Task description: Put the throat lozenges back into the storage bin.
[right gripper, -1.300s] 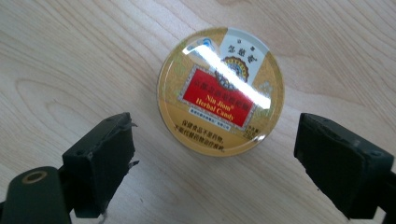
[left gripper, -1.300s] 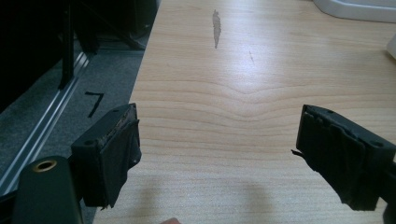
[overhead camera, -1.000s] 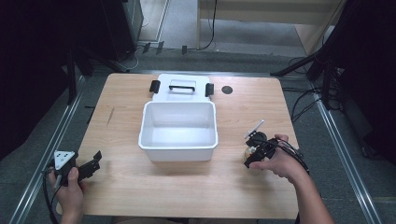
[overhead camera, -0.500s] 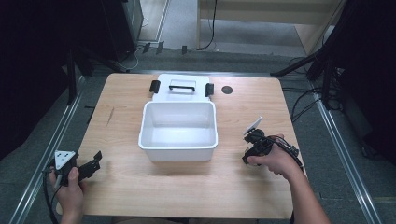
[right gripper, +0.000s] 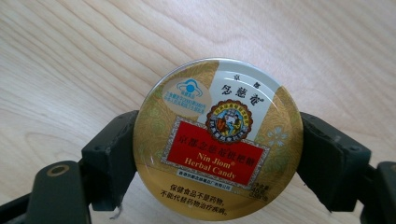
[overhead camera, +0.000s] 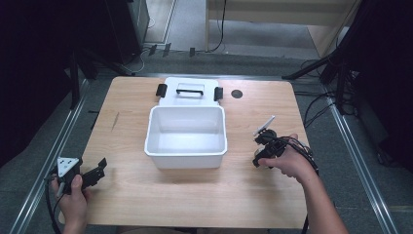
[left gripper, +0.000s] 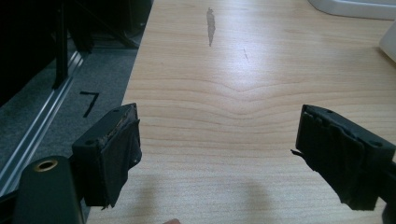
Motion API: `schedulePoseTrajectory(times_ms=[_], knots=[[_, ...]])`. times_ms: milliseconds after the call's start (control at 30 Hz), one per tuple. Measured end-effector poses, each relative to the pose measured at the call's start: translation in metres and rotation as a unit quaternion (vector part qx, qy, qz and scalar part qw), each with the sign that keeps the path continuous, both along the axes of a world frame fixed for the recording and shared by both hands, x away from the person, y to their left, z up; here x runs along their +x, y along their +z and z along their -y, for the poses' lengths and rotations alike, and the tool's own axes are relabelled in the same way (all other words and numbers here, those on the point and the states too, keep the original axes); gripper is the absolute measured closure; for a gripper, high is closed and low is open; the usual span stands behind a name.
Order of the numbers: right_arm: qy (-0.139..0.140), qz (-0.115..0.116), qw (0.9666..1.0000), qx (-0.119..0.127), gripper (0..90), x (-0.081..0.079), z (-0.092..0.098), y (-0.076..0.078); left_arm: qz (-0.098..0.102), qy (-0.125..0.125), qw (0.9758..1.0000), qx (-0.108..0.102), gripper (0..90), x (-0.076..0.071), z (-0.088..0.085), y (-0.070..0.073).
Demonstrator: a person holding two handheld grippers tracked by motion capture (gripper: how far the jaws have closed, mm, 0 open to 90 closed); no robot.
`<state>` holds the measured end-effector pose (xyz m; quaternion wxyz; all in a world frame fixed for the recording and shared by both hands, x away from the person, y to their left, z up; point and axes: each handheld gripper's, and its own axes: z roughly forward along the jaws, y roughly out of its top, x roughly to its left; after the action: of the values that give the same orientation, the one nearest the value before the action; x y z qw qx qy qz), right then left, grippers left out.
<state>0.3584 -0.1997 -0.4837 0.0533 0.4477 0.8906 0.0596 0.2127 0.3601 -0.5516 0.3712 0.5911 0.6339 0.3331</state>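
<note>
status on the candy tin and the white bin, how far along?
Done: the right hand-held gripper has its jaws on either side of the round candy tin, low over the table. In hand: that grasp, right of the white bin. Left: likely getting the tin into the bin, which looks empty. The left hand-held gripper is open and idle.

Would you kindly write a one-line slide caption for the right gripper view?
Right gripper clamps a round gold candy tin by its sides above the wooden table.
</note>
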Motion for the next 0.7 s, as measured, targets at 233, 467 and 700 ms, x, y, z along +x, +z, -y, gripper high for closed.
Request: schedulePoseTrajectory(times_ms=[233, 467, 700], knots=[[0.040, 0.016, 0.9991, -0.004, 20.3, 0.001, -0.014, 0.025, 0.000, -0.001, 1.0000, -0.002, 14.6, 0.000, 0.000, 0.000], [0.066, 0.031, 0.9973, 0.005, 20.3, 0.003, -0.023, 0.041, -0.002, -0.003, 1.0000, -0.001, 14.6, 0.000, 0.000, 0.000], [0.101, 0.037, 0.9942, 0.004, 20.3, 0.006, -0.033, 0.057, -0.003, -0.004, 1.0000, -0.002, 14.6, 0.000, 0.000, 0.000]])
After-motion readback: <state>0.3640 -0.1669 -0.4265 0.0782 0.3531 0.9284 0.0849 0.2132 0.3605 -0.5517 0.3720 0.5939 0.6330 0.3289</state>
